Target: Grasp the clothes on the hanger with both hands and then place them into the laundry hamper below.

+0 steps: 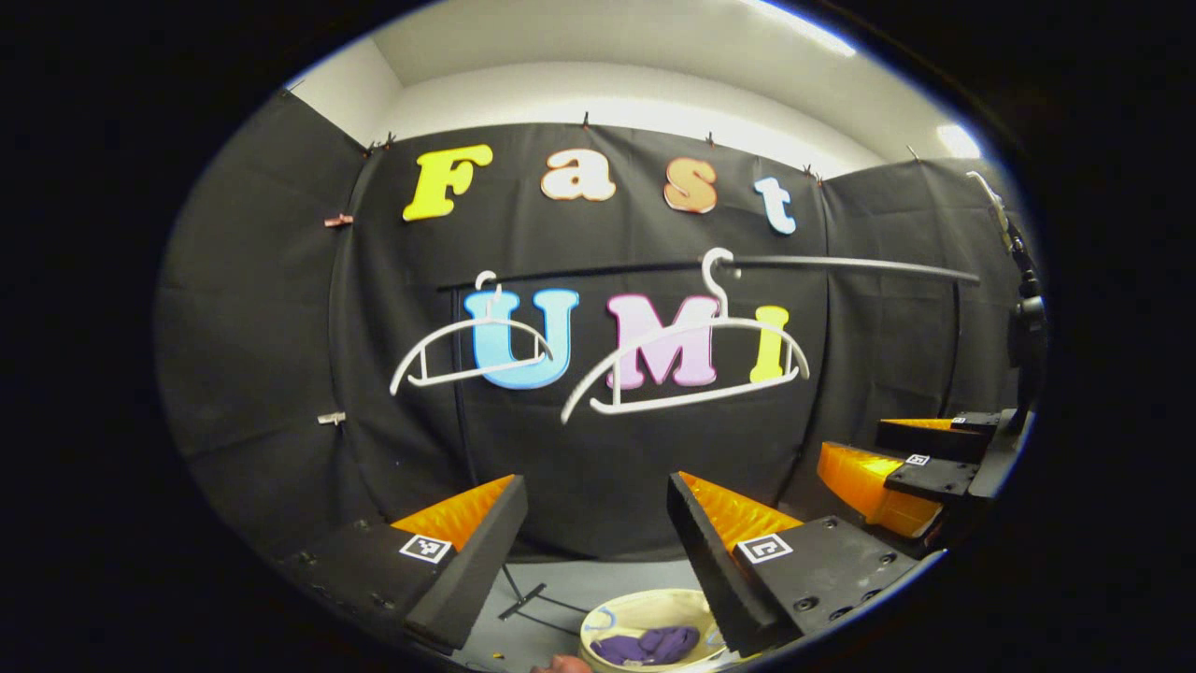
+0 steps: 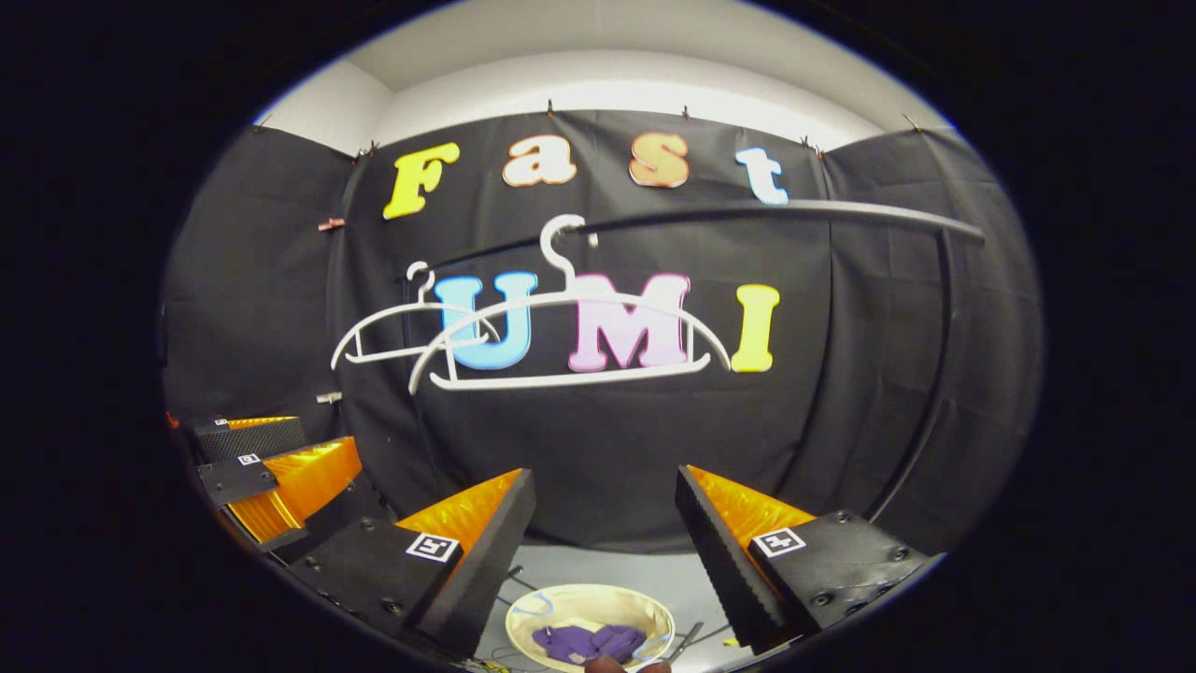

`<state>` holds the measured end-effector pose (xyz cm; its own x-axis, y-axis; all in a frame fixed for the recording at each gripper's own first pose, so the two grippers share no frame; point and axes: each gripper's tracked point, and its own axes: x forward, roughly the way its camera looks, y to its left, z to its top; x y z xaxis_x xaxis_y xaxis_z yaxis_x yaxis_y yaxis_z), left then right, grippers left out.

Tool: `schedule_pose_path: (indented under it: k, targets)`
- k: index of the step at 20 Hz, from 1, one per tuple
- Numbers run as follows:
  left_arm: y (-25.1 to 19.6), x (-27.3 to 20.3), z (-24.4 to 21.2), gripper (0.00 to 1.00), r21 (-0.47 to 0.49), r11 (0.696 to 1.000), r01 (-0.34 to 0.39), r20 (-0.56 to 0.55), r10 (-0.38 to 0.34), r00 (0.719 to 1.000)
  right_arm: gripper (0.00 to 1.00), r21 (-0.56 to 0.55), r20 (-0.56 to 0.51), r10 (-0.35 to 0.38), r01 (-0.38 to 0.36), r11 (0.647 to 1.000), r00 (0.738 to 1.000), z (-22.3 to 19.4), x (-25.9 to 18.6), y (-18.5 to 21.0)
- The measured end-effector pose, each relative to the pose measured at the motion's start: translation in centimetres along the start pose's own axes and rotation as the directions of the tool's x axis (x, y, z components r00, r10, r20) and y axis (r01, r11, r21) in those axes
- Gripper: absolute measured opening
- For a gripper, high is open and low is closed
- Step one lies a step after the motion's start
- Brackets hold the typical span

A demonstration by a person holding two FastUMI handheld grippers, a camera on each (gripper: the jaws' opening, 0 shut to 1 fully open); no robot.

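Both tongs are gaping wide, left tongs (image 1: pixel 596 523) and right tongs (image 2: pixel 605 519), gripping nothing. Below them, crumpled purple clothes (image 2: pixel 587 642) are lying inside the round cream laundry hamper (image 2: pixel 537 612) on the floor. Two bare white plastic hangers (image 1: pixel 687 365) are hanging on the black rail (image 1: pixel 841 264) above.

The grey floor (image 1: pixel 551 584) holds a round, pale laundry hamper (image 1: pixel 624 612). Purple clothes (image 1: pixel 649 645) lie inside the hamper. Just to the left of the hamper, the thin black feet of the rack (image 1: pixel 523 603) rest on the floor. In the right gripper view, the hamper (image 2: pixel 589 603) sits on the floor (image 2: pixel 654 575) too.
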<state>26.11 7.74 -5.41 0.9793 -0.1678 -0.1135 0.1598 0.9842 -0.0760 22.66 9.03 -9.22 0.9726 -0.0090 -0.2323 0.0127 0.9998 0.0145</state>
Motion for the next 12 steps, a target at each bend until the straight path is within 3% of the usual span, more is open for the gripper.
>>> schedule_pose_path:
  k: [6, 12]
  targets:
    - [0.5, -2.0, 5.1, 0.95, 0.019, 1.0, -0.016, 0.092, 0.014, 0.996, 1.0, 0.016, 0.138, 0.002, -0.004, 1.0, 0.99, 6.5, -2.2, 0.4]
    - [0.8, -2.8, 6.4, 0.95, -0.003, 1.0, -0.014, 0.126, 0.015, 0.992, 0.98, 0.011, 0.173, -0.014, 0.012, 1.0, 0.985, 7.4, -2.7, 0.5]
